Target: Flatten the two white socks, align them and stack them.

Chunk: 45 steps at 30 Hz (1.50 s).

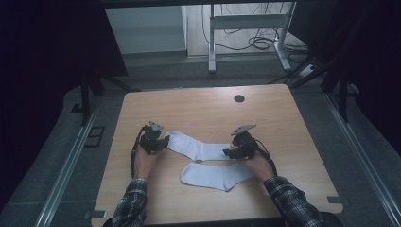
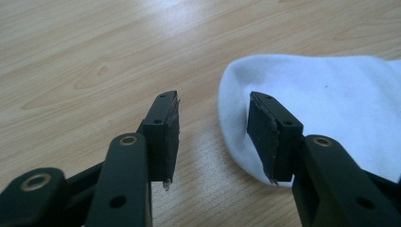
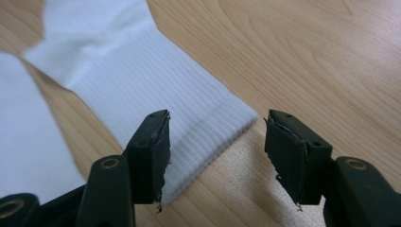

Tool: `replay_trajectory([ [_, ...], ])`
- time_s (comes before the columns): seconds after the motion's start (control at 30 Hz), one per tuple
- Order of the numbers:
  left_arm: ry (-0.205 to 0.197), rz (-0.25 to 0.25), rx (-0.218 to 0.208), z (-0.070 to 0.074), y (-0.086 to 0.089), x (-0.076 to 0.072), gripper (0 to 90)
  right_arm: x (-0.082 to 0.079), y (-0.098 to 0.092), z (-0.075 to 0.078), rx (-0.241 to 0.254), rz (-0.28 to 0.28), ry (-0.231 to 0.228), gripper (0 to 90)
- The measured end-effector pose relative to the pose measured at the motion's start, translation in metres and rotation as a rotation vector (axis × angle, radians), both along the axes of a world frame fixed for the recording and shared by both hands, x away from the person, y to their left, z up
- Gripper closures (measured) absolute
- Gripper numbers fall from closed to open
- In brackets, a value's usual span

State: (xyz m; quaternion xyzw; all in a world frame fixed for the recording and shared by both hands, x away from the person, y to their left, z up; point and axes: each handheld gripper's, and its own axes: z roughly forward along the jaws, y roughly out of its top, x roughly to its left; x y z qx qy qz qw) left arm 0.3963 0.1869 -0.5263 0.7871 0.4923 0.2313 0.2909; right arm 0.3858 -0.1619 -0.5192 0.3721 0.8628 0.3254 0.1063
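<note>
— Where we look down from the high view, what lies around the socks?

— We see a light wood table [image 1: 198, 109] with a dark round hole [image 1: 239, 98] near its far edge, a white desk frame [image 1: 248, 28] and cables on the floor beyond. Nothing blocks either sock.

— And the socks themselves?

— Two white ones. The far sock [image 1: 196, 147] stretches between our grippers; the near sock [image 1: 215, 176] lies just beside it, toward us. We cannot tell whether the two touch.

— How do the grippers stand?

— The left gripper [image 1: 162, 142] sits at the far sock's rounded toe, the right gripper [image 1: 229, 153] at its cuff. Both have their jaws spread apart, holding nothing.

— What do the gripper views add?

— From the left gripper [image 2: 213, 137] we see the smooth toe [image 2: 321, 104] lying flat, one jaw over its edge, the other over bare wood. From the right gripper [image 3: 215, 156] we see the ribbed cuff [image 3: 179, 127] reaching in between the jaws, with the near sock [image 3: 23, 137] off to one side.
</note>
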Motion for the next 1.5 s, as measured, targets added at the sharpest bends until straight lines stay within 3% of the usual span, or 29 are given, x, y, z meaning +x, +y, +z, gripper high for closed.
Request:
replay_trajectory([
  [0.07,0.009,-0.003,0.011,-0.002,-0.001,0.0,57.1,0.0,0.004,-0.004,-0.04,0.001,-0.008,46.7],
  [0.27,0.063,-0.032,0.013,-0.005,-0.002,0.003,73.6,-0.002,0.007,-0.005,-0.027,0.031,0.019,75.3],
  [0.33,0.078,-0.036,-0.003,-0.005,-0.002,0.004,81.7,-0.003,0.008,-0.004,-0.029,0.03,0.026,79.2],
  [0.4,0.082,-0.04,0.003,-0.004,-0.003,0.004,86.4,-0.005,0.011,-0.003,-0.055,0.036,0.015,80.3],
  [0.57,0.063,-0.041,-0.012,0.002,-0.004,0.001,87.0,-0.006,0.011,0.001,-0.075,0.045,0.005,80.6],
  [0.87,0.003,-0.068,-0.09,0.024,-0.005,-0.019,87.2,-0.009,-0.009,0.022,-0.022,0.033,-0.024,80.6],
  [1.23,-0.035,-0.124,-0.134,0.044,-0.018,-0.049,87.2,-0.02,-0.035,0.041,0.009,0.053,-0.046,80.2],
  [1.5,-0.021,-0.15,-0.142,0.046,-0.018,-0.076,87.1,-0.028,-0.046,0.047,0.024,0.068,-0.035,80.2],
])
